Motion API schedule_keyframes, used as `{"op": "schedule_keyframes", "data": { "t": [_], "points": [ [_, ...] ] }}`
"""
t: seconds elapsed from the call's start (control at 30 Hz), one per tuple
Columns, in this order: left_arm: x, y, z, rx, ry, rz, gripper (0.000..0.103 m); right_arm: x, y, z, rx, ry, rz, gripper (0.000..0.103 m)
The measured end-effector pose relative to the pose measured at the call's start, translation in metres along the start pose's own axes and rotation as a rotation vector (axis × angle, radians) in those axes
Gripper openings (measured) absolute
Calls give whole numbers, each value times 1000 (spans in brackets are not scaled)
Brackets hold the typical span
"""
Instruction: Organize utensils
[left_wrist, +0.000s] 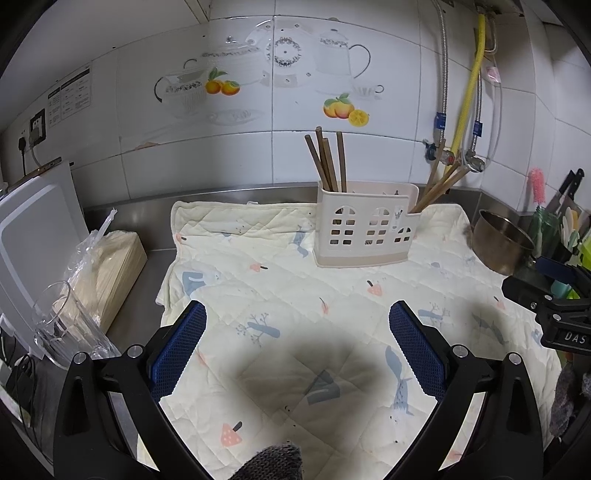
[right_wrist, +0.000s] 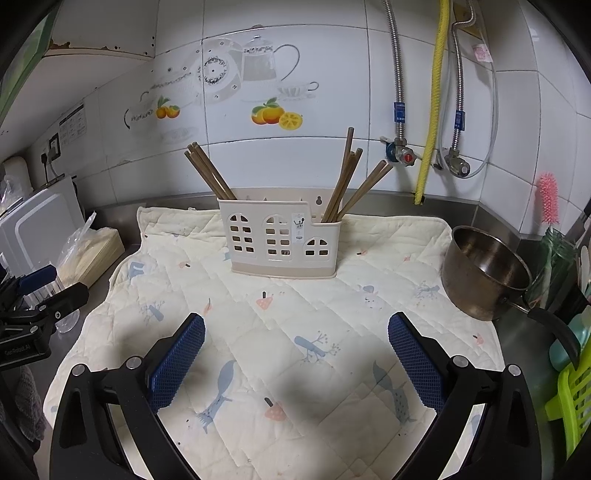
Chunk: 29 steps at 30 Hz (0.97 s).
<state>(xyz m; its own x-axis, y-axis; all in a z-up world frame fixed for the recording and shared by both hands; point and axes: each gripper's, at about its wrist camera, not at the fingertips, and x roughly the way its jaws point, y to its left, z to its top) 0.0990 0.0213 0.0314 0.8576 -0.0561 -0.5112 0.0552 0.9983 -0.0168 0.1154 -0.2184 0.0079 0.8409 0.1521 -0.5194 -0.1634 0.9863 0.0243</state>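
Chopsticks (right_wrist: 347, 184) in caddy (right_wrist: 280, 240), upright

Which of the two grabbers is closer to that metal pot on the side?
Right. The right gripper has the metal pot just off to its right; the left gripper sits farther away, beyond the right one.

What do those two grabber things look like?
Both the left gripper and the right gripper have black plastic arms with silver screws, and flat fingers covered in bumpy blue rubber. White letters mark their sides. A grey knitted sleeve peeks in.
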Motion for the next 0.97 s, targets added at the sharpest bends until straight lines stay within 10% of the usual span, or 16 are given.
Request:
{"op": "schedule_keyframes", "data": {
  "t": [0.97],
  "points": [
    [4, 4, -5, -18, 17, -4, 98, 4, -2, -5, -1, 17, -4, 96]
  ]
}}
